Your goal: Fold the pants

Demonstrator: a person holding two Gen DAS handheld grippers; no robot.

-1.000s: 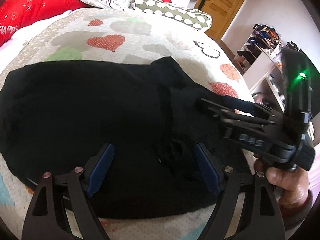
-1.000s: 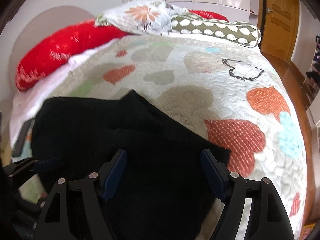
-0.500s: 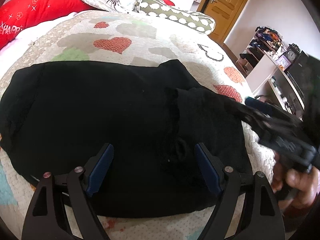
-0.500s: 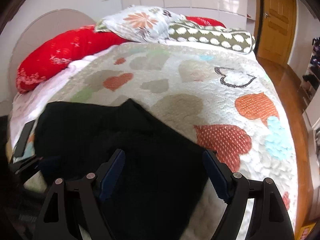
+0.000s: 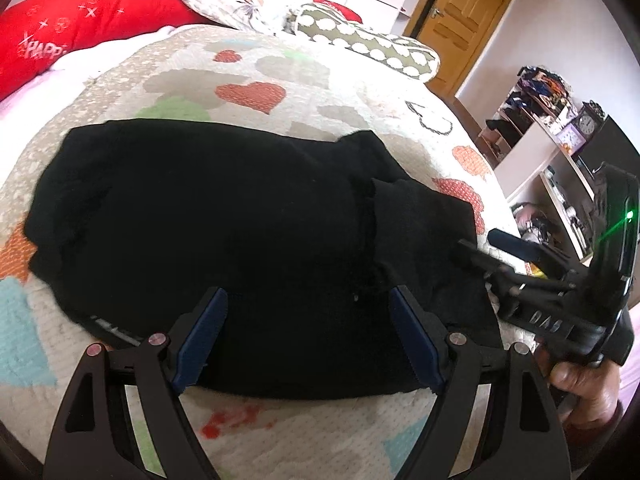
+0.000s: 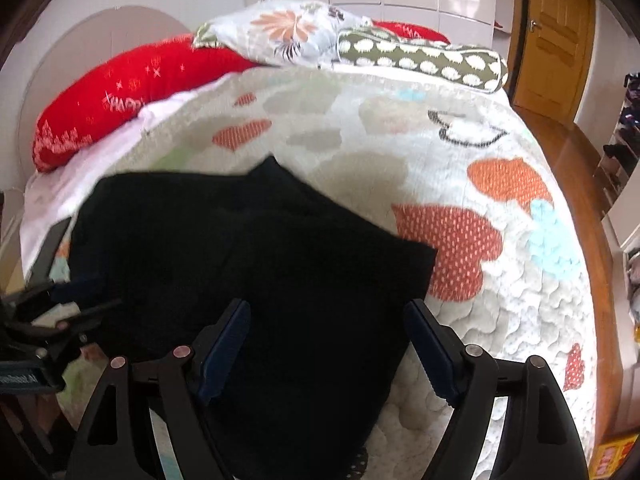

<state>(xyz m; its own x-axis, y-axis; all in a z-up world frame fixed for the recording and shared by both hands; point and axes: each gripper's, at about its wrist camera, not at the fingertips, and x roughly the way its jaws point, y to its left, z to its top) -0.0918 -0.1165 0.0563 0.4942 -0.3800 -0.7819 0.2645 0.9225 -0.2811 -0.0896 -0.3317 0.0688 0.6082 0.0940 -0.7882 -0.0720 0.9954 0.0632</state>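
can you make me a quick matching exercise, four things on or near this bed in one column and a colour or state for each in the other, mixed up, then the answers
Things:
1. pants
2. long pillow
3. door
4. left tool

Colour or state:
A. red with white print
B. open, nothing between its fingers
C. black, lying folded on the quilt
D. brown wood, shut

Pairs: 1-C, 2-A, 3-D, 4-B

Heart-print bed (image 5: 320,92), black pants (image 5: 224,220), pillows (image 6: 132,80)
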